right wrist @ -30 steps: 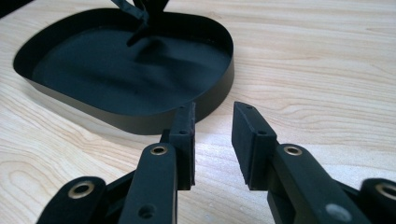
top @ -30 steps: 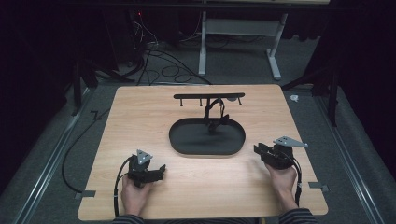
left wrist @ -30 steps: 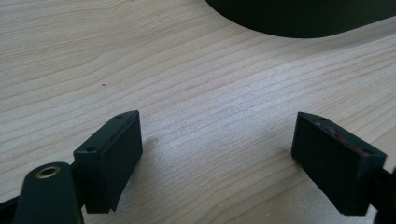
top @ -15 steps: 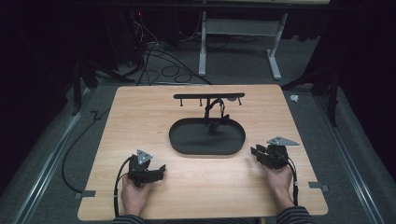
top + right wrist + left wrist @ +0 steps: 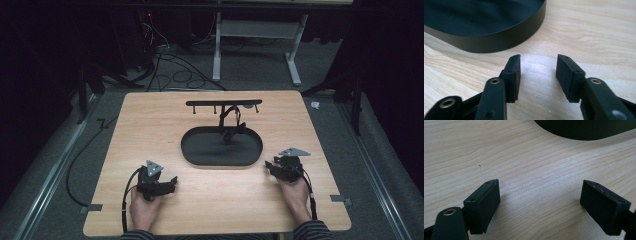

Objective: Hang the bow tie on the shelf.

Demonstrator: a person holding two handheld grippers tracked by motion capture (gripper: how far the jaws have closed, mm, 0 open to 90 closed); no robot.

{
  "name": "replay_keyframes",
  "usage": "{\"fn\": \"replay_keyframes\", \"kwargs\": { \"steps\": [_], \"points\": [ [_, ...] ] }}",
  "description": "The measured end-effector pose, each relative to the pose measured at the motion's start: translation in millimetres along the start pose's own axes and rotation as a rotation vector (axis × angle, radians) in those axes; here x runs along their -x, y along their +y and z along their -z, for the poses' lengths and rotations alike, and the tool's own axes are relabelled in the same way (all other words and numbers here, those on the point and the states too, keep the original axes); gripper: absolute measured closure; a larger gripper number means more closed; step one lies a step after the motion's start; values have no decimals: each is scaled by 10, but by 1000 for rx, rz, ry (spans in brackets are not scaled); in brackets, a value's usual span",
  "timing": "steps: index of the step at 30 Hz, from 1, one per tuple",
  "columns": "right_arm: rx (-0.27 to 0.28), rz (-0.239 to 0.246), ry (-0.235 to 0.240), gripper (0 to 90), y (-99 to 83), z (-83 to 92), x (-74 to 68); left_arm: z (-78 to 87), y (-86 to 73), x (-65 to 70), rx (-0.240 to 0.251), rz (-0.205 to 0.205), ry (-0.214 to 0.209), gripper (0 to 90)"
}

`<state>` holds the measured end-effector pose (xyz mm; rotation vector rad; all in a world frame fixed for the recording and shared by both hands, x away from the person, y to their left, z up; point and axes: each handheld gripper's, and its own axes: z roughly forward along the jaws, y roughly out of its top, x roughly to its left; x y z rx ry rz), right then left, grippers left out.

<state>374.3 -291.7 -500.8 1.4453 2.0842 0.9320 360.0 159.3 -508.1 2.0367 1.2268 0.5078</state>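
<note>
Table: one light wood table in front of you, with cables on the floor beyond its far edge.
Tray: one black oval tray sits at the table's middle; its long axis runs left to right across your view. Its rim also shows in the left gripper view and the right gripper view.
Stand: one black stand rises from the tray's far part, its top bar lying left to right, parallel to the tray's long axis. A dark strap-like thing hangs from it down into the tray; you cannot tell what it is.
Grippers: two. Your left gripper rests on the near left of the table, pointing right and slightly away from you. Your right gripper is just beside the tray's right end, pointing left toward it.
Left fingers: wide apart, bare wood between them.
Right fingers: a narrower gap, nothing held, tray rim just ahead.
</note>
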Motion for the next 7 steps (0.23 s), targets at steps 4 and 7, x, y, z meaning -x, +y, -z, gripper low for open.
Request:
{"fn": "replay_keyframes", "kwargs": {
  "steps": [4, 7],
  "points": [
    [4, 27, -29, 537, -10, -4, -37, 0, 0, 0, 0, 0, 0, 168],
    [1, 32, -21, 513, -11, -5, -40, 0, 0, 0, 0, 0, 0, 168]
  ]
}}
